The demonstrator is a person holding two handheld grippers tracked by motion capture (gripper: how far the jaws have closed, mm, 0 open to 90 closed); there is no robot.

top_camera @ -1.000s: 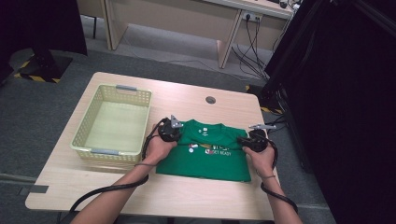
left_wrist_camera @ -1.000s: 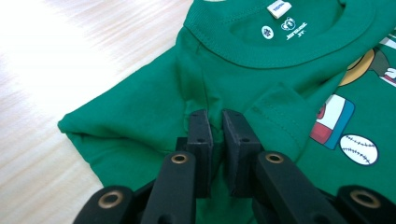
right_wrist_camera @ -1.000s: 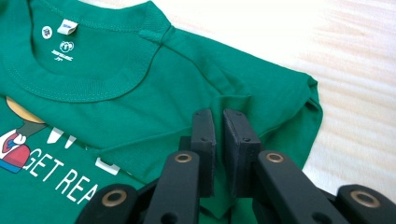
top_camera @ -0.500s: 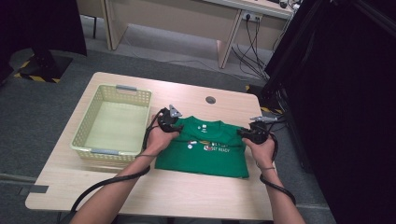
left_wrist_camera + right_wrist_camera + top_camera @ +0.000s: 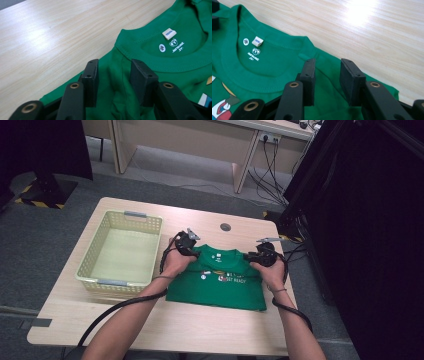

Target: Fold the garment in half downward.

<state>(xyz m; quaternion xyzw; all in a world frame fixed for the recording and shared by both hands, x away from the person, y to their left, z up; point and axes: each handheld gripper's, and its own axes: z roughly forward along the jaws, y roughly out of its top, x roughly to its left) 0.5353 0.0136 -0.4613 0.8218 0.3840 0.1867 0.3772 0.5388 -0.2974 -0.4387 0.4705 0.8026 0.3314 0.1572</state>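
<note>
A green T-shirt (image 5: 220,282) lies flat on the wooden table (image 5: 150,325), print up, collar toward the far edge. My left gripper (image 5: 186,242) sits at its left shoulder and my right gripper (image 5: 262,256) at its right shoulder. In the left gripper view the left gripper (image 5: 113,67) stands open over the T-shirt (image 5: 175,57), a loose ridge of shoulder cloth between the jaws. In the right gripper view the right gripper (image 5: 327,66) is open too, with the T-shirt (image 5: 262,67) lying slack between the jaws. Both pairs of jaws have just been opening.
A pale yellow plastic basket (image 5: 122,215) stands left of the shirt, with nothing inside. A round cable hole (image 5: 225,227) lies near the table's far edge. Black curtains and desk legs stand beyond the table. Bare wood stretches in front of the shirt.
Both grippers were shut on the shirt's shoulders and have let go. Both hands have slid a little toward the far edge of the table.
</note>
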